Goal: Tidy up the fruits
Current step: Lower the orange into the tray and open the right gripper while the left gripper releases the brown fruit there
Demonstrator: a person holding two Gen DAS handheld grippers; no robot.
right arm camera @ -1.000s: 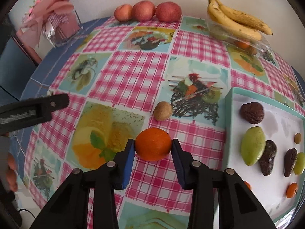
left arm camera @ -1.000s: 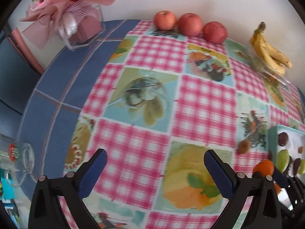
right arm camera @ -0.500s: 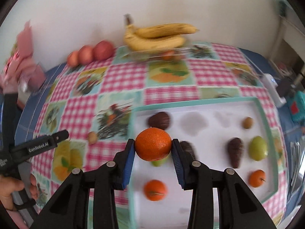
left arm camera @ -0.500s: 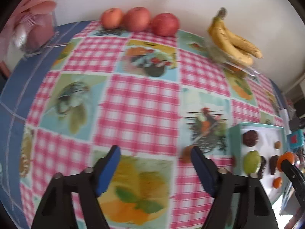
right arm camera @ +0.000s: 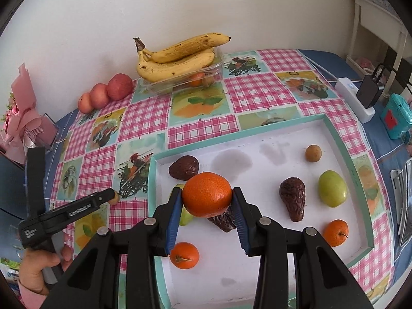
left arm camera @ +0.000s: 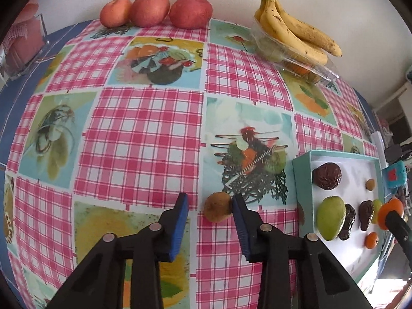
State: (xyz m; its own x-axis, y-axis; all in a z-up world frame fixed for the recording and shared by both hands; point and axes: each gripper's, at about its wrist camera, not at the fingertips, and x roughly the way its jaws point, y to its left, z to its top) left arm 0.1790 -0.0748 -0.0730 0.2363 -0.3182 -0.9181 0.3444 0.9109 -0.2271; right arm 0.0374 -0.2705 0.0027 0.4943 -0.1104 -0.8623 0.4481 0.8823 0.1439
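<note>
A small brown fruit (left arm camera: 217, 207) lies on the checked tablecloth, just left of the teal-rimmed white tray (left arm camera: 300, 180). My left gripper (left arm camera: 210, 197) points down around it with its jaws closing. The right pad touches the fruit and a gap is left at the left pad. My right gripper (right arm camera: 206, 190) is shut on an orange (right arm camera: 207, 194), held above the tray (right arm camera: 340, 139) near its left end. In the tray lie dark wrinkled fruits (right arm camera: 184, 167), green fruits (right arm camera: 331, 188), small oranges (right arm camera: 184, 255) and a small brown fruit (right arm camera: 313, 153).
Bananas (right arm camera: 177, 61) rest on a clear plastic box at the wall, with three apples (left arm camera: 154, 13) to their left. A pink bouquet box (right arm camera: 23, 126) stands at the far left. A white charger (right arm camera: 355, 97) and a teal device (right arm camera: 396, 116) sit beyond the tray's right end.
My left gripper has swung right across the cloth to the small brown fruit and its jaws have narrowed. My right gripper has carried the orange from the cloth to over the tray.
</note>
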